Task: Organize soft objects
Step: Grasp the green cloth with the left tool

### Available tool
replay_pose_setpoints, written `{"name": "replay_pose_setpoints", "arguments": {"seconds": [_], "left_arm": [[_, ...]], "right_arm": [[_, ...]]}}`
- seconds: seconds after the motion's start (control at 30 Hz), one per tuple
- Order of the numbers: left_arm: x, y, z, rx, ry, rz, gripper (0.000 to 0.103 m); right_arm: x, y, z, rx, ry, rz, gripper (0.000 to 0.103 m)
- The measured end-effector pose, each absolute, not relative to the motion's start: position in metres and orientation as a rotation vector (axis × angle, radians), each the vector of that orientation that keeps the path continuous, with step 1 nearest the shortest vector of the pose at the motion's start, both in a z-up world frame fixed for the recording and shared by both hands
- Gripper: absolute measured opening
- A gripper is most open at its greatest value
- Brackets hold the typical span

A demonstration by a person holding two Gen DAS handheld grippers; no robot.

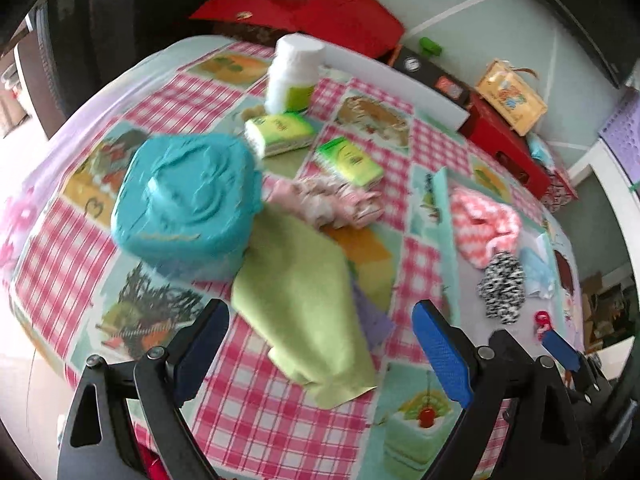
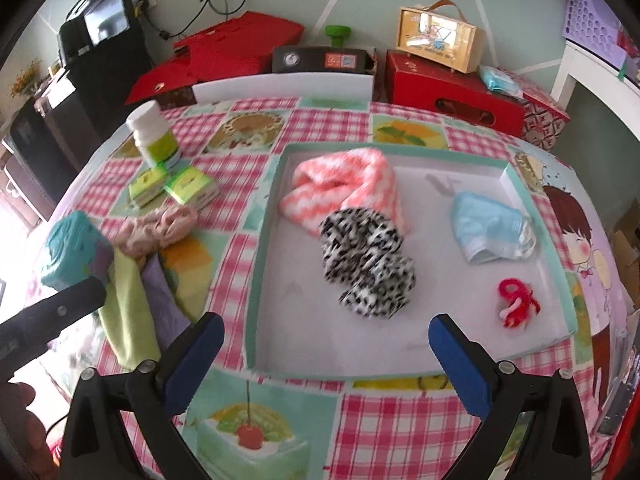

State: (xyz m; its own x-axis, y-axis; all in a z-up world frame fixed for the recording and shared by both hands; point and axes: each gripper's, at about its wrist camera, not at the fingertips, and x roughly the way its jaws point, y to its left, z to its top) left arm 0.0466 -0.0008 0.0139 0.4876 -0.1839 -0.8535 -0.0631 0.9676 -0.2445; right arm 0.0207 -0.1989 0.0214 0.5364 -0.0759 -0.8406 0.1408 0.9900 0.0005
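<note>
My left gripper point(image 1: 320, 344) is open and empty, just above a green cloth point(image 1: 308, 312) that lies on a purple cloth point(image 1: 374, 320); both also show in the right wrist view, the green cloth point(image 2: 128, 312) and the purple cloth point(image 2: 164, 300). A pale pink scrunchie point(image 1: 332, 200) lies beyond them. My right gripper point(image 2: 326, 356) is open and empty over the near edge of a shallow teal-rimmed tray point(image 2: 256, 280). The tray holds a pink-white knit piece point(image 2: 348, 184), a black-white scrunchie point(image 2: 368, 264), a light blue cloth point(image 2: 492, 232) and a red hair tie point(image 2: 516, 302).
A teal wipes tub point(image 1: 184, 200), a white bottle point(image 1: 294, 72) and two green tissue packs point(image 1: 280, 132) point(image 1: 348, 160) stand on the checked tablecloth point(image 1: 260, 400). Red boxes point(image 2: 452, 88), a black box point(image 2: 324, 60) and a yellow case point(image 2: 438, 40) stand behind the table.
</note>
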Motion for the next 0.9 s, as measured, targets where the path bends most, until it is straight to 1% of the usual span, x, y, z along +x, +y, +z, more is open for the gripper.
{"name": "replay_pose_setpoints", "arguments": {"seconds": [0.2,0.37,0.57,0.73,0.8,0.9], "left_arm": [[0.049,0.004,-0.006,-0.279,1.102,-0.021,0.093],[0.054,0.005,-0.024,-0.317,1.148,-0.009,0.093],[0.059,0.001,-0.036,-0.312,1.169,-0.008,0.086],[0.061,0.0,-0.04,-0.308,1.174,-0.01,0.085],[0.061,-0.001,-0.04,-0.302,1.171,-0.011,0.074],[0.063,-0.003,-0.04,-0.298,1.166,-0.011,0.072]], "right_arm": [[0.017,-0.188,0.008,0.041,1.036,-0.111,0.103],[0.019,-0.185,0.005,0.034,1.034,-0.098,0.103],[0.022,-0.183,-0.001,0.022,1.042,-0.102,0.103],[0.024,-0.183,-0.003,0.016,1.047,-0.106,0.103],[0.024,-0.183,-0.003,0.013,1.047,-0.106,0.103],[0.025,-0.183,-0.005,0.009,1.05,-0.103,0.103]]}}
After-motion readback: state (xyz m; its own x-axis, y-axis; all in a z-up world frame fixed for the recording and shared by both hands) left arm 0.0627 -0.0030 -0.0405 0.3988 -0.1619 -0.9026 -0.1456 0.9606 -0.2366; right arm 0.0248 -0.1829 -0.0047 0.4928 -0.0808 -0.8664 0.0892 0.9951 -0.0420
